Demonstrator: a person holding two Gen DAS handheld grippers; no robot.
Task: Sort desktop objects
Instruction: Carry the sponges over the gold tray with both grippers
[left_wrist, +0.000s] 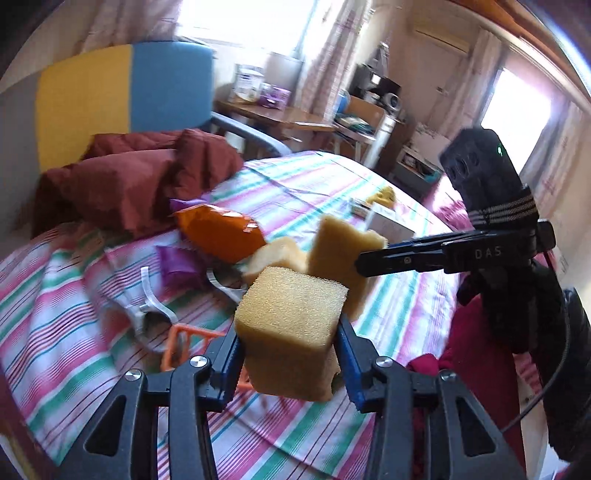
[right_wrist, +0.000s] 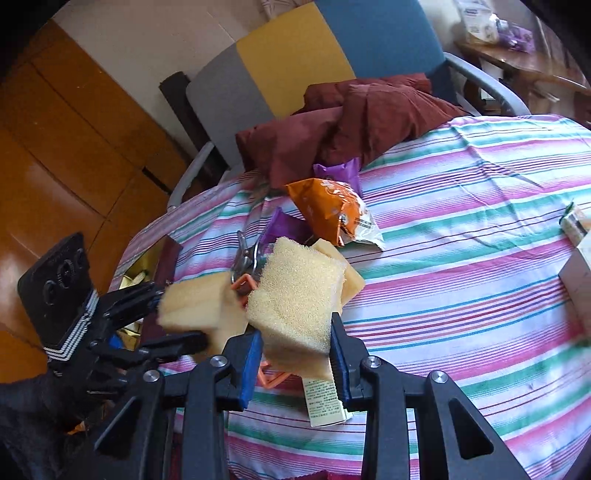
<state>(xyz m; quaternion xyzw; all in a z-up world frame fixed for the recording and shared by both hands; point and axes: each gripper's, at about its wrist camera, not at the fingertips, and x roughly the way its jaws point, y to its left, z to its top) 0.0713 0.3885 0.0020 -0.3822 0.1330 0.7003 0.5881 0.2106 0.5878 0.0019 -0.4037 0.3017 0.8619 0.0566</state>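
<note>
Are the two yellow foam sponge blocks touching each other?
Cannot tell. In both wrist views the left block and right block overlap, hiding any gap.

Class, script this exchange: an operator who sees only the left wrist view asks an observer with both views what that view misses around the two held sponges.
Operator: My left gripper grips a sponge, and the right gripper grips a second sponge. What lies under the right one?
Observer: A small carton with printed text, flat on the striped cloth.
Operator: And beyond the table edge on my side?
Observer: Glossy brown wooden floor.
</note>
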